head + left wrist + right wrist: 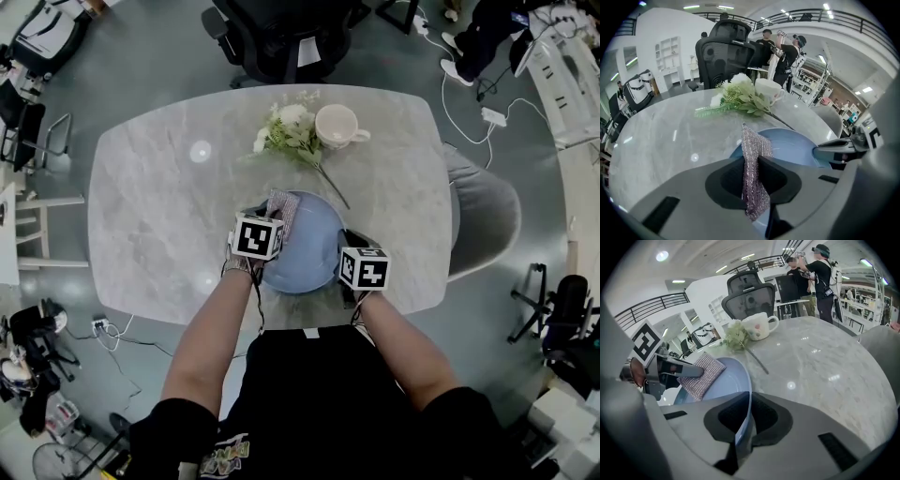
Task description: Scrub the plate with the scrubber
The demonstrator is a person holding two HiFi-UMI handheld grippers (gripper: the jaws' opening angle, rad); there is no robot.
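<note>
The silvery mesh scrubber point(756, 144) is pinched by the left gripper point(751, 174); the round pale-blue plate point(723, 378) is clamped at its rim by the right gripper point(745, 423). Scrubbing seems at hand: firm strokes across the plate are called for.

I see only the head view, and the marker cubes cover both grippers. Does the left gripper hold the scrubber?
Observer: Yes. The left gripper is shut on the scrubber, which is pinched upright between its jaws.
Operator: And the other one?
Observer: The right gripper is shut on the rim of the plate.
Operator: Does the scrubber touch the plate?
Observer: In the right gripper view it appears to rest on the plate's inner face.
</note>
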